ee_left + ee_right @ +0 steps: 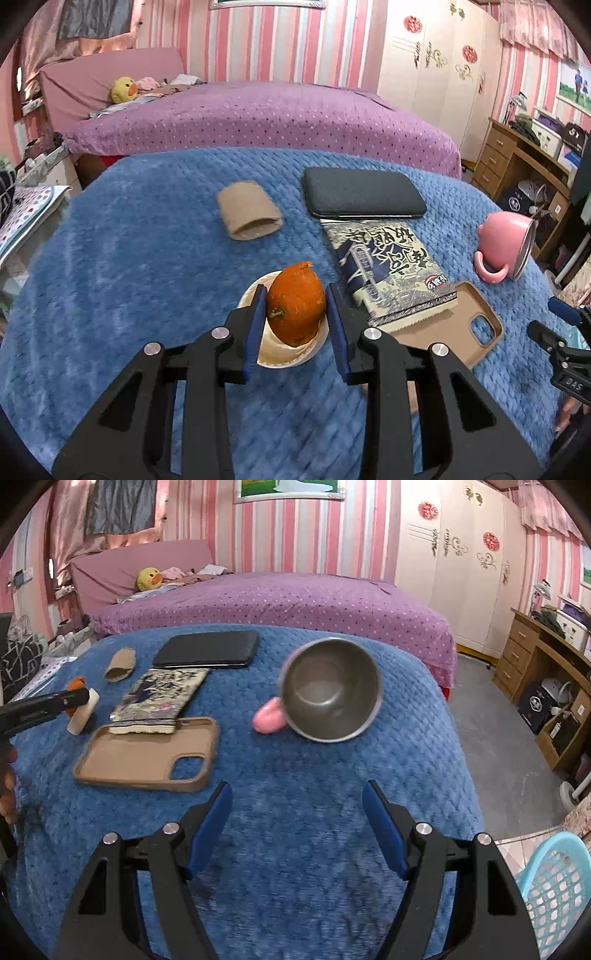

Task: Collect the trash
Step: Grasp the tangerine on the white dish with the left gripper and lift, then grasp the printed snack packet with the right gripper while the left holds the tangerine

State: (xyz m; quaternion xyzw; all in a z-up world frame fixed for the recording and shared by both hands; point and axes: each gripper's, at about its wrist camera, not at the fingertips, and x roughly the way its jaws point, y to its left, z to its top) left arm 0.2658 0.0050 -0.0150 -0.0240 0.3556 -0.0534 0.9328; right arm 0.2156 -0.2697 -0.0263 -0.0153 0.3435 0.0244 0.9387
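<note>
An orange fruit peel (295, 306) stands on a cream round piece (291, 350) on the blue blanket (147, 277). My left gripper (295, 291) is around the peel, and both blue pads touch its sides. In the right wrist view the left gripper (79, 698) shows at the far left, with the peel (77, 683) in it. A flattened cardboard tube (249, 216) and a printed snack wrapper (391, 273) lie farther back. My right gripper (297, 801) stands open over bare blanket, with nothing between its fingers.
A black phone (362, 194), a tan phone case (454, 328) and a pink mug (328, 690) lying on its side share the blanket. A light blue mesh basket (554, 886) stands on the floor at lower right. A purple bed (258, 118) is behind.
</note>
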